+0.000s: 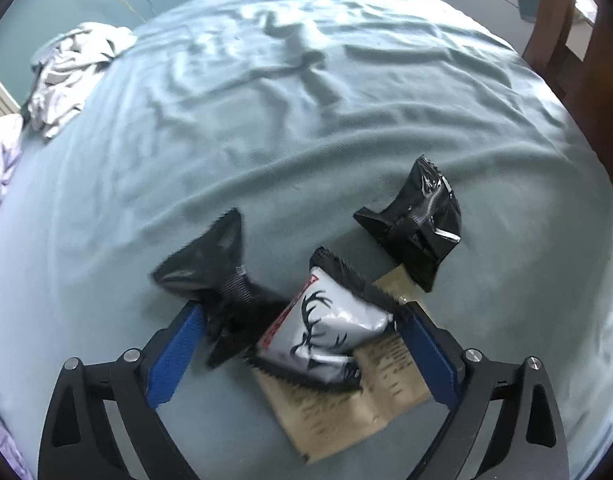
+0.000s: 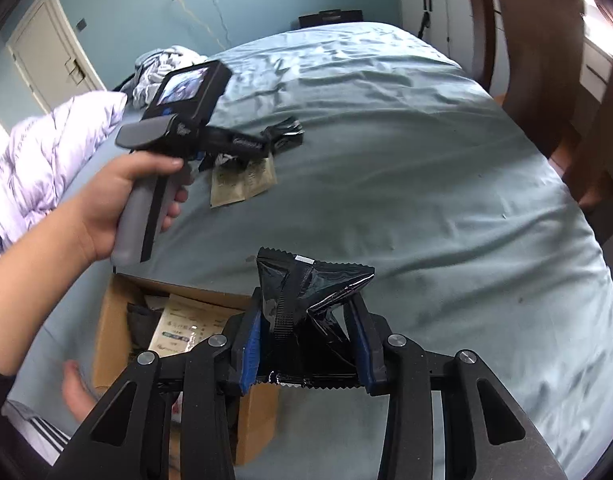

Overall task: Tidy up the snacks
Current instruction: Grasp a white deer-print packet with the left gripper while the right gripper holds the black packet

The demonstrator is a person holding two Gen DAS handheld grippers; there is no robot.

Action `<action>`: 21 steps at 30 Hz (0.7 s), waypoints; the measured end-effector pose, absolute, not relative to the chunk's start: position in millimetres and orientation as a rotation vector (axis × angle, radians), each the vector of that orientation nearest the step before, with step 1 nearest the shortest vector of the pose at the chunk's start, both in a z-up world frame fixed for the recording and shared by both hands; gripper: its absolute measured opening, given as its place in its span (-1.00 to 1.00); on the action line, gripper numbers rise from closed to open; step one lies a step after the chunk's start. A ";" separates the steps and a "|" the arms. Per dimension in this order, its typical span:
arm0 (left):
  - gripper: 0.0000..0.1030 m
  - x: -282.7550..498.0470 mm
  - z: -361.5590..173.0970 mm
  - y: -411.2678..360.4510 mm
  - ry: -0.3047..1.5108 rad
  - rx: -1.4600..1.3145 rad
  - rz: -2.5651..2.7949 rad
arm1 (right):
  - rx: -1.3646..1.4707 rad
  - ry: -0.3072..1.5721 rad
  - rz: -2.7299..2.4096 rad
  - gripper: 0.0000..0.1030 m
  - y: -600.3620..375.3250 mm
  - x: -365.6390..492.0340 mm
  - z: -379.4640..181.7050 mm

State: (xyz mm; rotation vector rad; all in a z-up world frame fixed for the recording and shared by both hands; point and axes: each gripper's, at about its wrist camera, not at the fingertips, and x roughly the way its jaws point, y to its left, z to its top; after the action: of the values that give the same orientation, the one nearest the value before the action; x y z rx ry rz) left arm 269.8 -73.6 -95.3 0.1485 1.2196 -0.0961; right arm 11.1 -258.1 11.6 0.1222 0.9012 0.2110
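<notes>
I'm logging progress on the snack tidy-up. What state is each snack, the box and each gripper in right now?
left gripper: open, over the packets
white deer packet: lying on the tan packet, between the jaws
tan packet: flat on the bed
two black packets: loose on the bed
right gripper: shut on a black packet
cardboard box: open, packets inside

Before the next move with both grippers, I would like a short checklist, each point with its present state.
1. Right gripper pinches the black packet firmly: ok.
2. Cardboard box is open and has room: ok; it sits below and left of that packet.
3. Left gripper jaws stand wide: ok.
4. White deer packet lies between its fingers: ok, not yet pinched.
5. Only one item between the jaws: not ok; a black packet touches the left finger, and a tan packet lies underneath.
6. Remaining black packet lies apart: ok.
</notes>
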 end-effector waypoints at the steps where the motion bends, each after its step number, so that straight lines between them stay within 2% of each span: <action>1: 0.84 271.5 -97.4 -75.7 1.212 0.155 -0.090 | 0.117 0.905 0.213 -0.29 -255.6 13.6 11.1; 2: 0.66 271.9 -96.2 -76.6 1.185 0.152 -0.084 | 0.114 0.908 0.216 -0.29 -253.9 15.2 9.5; 4: 0.51 272.0 -94.2 -75.8 1.174 0.106 -0.055 | 0.103 0.916 0.216 -0.29 -252.3 16.4 6.3; 5: 0.15 270.1 -92.3 -75.2 1.172 0.084 -0.038 | 0.100 0.923 0.215 -0.29 -252.7 19.8 2.2; 8: -0.26 261.4 -79.3 -81.3 1.142 0.111 -0.040 | 0.110 0.950 0.210 -0.29 -252.9 27.1 -4.9; 9: -0.32 259.0 -76.6 -82.2 1.149 0.118 -0.055 | 0.112 0.952 0.209 -0.29 -250.8 30.4 -6.0; 10: -0.87 254.2 -72.6 -83.1 1.158 0.126 -0.069 | 0.110 0.951 0.206 -0.29 -250.4 31.3 -5.3; 17: -0.85 201.1 -30.3 -67.5 1.158 0.135 -0.116 | 0.090 0.918 0.177 -0.29 -244.2 30.0 -2.7; 21: -0.86 157.5 -4.0 -43.2 1.139 0.035 -0.173 | 0.082 0.894 0.177 -0.29 -242.9 21.8 2.6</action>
State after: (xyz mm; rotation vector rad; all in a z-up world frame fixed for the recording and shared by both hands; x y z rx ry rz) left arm 157.5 -43.2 -4.0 0.0349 1.1386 -0.1725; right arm 21.8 -242.9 2.6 0.0822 0.8937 0.1775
